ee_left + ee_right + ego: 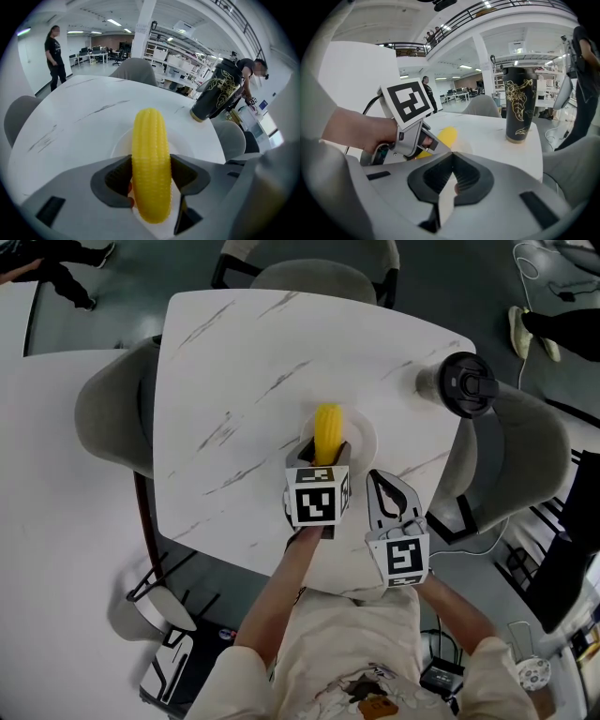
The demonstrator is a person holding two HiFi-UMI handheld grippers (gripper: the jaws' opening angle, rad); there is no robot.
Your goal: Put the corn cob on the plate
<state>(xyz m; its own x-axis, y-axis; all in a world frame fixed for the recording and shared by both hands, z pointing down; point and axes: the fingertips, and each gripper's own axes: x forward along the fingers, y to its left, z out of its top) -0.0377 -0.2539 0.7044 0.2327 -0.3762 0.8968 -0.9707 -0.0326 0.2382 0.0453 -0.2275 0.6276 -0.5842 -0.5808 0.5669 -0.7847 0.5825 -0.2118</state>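
A yellow corn cob (150,159) is clamped between the jaws of my left gripper (150,180), pointing away from me. In the head view the corn cob (328,432) hangs over the white plate (364,439) near the table's front right; whether it touches the plate I cannot tell. The plate (123,140) shows under the cob in the left gripper view. My right gripper (386,491) sits just right of the left one, near the table's front edge, jaws shut with nothing between them. From the right gripper view the left gripper (405,126) and the corn cob's tip (446,136) appear.
A black tumbler with gold print (466,383) (519,105) (218,91) stands at the table's right edge. Grey chairs (112,413) ring the white marble table (244,371). People stand in the background hall.
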